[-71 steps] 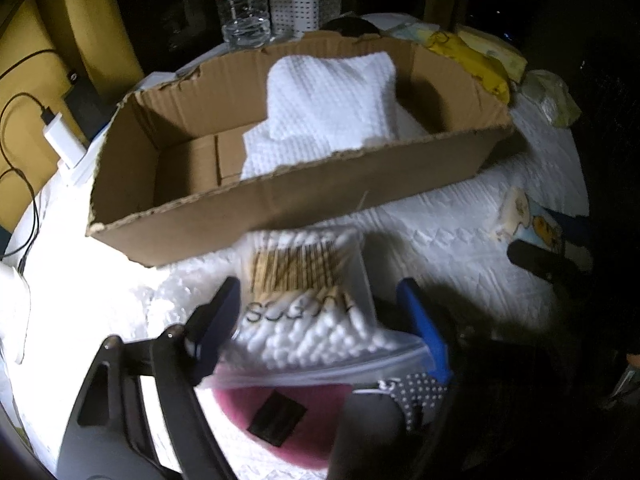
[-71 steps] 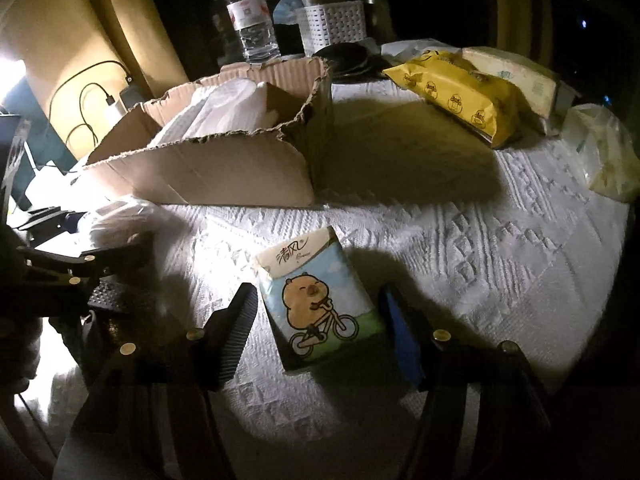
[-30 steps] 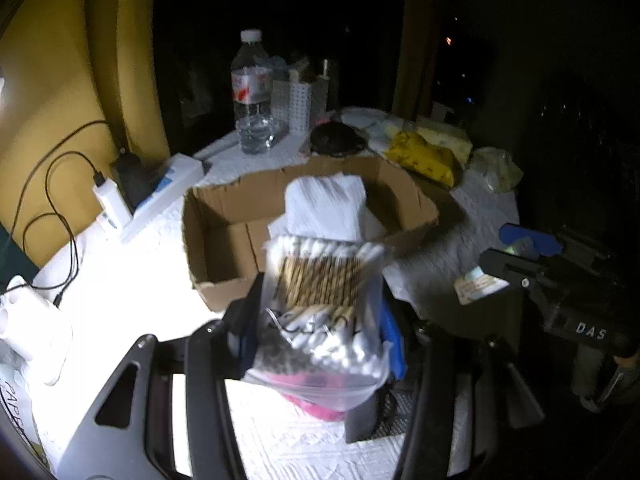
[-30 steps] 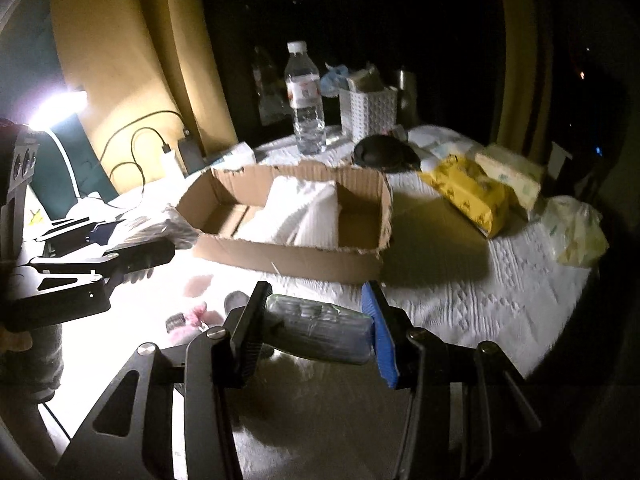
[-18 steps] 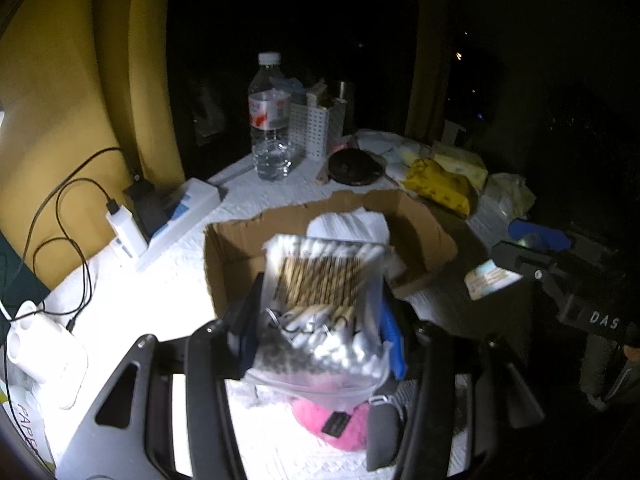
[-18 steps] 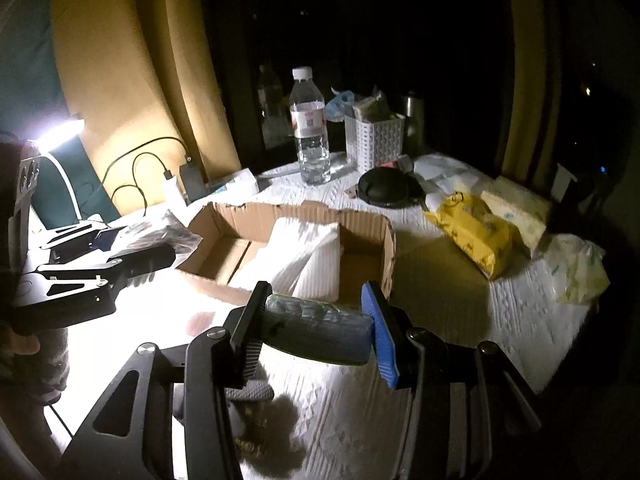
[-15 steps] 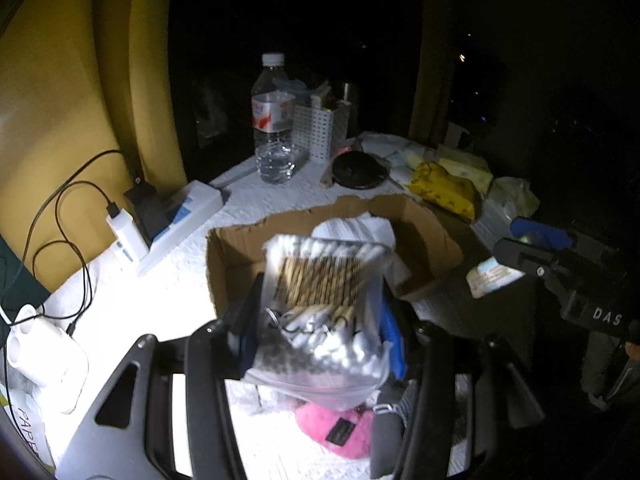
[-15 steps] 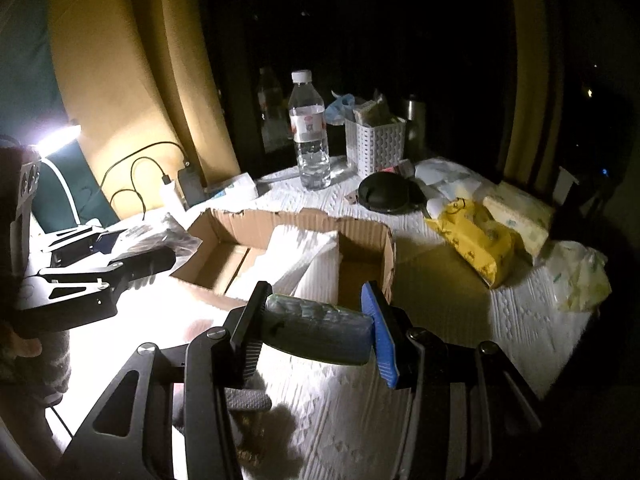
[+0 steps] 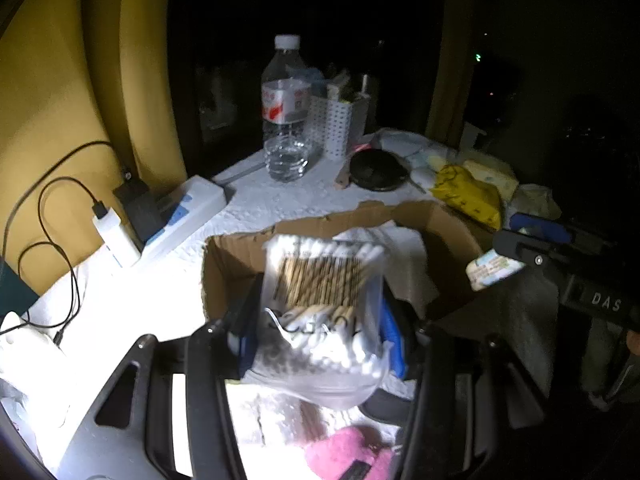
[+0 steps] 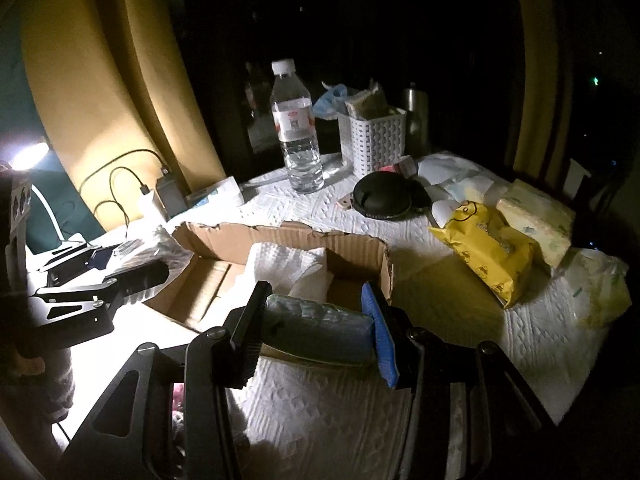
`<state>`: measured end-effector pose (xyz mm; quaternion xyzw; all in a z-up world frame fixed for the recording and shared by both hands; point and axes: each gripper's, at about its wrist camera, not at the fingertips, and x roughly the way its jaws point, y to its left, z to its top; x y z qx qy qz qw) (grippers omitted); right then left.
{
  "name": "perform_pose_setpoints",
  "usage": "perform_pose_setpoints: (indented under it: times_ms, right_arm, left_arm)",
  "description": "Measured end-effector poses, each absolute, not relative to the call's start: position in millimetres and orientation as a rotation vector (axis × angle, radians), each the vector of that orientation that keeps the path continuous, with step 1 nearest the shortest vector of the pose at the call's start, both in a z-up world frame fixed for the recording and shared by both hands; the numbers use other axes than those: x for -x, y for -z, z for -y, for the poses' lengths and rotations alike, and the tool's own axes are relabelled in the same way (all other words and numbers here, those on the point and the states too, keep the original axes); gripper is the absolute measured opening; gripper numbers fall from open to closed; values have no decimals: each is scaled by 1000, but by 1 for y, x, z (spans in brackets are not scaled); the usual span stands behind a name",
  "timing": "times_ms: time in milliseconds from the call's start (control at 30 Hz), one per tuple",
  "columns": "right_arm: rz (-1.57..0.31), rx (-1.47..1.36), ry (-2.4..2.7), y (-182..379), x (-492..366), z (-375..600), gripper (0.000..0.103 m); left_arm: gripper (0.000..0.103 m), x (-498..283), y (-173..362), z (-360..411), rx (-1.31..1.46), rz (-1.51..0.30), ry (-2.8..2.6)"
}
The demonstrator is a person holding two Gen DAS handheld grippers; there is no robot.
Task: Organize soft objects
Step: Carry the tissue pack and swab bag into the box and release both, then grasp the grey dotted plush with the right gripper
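The left gripper [image 9: 316,332] is clamped on a light, crinkly bag of cotton swabs [image 9: 324,300], held by its sides; it may slip. The right gripper [image 10: 316,332] squeezes a soft tissue pack [image 10: 316,330]. Just beyond both waits the cardboard box [image 10: 280,240], already holding a white towel [image 10: 288,268].

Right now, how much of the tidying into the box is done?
Partly. Done: white folded cloths already lie in the cardboard box. In hand: the left gripper holds a bag of cotton swabs, and the right gripper holds a tissue pack, both lifted near the box. Left: the yellow pack, other packs beside it, and something pink on the table.
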<state>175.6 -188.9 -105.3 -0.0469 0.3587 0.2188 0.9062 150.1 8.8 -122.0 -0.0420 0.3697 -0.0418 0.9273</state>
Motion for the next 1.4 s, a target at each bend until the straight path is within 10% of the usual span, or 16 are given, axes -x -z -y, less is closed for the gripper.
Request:
perform_pose_setpoints:
  times_ms: [1400]
  right_arm:
    - [-725, 170, -435, 116, -166, 181, 62]
  left_arm:
    - [70, -139, 126, 5, 108, -793, 81]
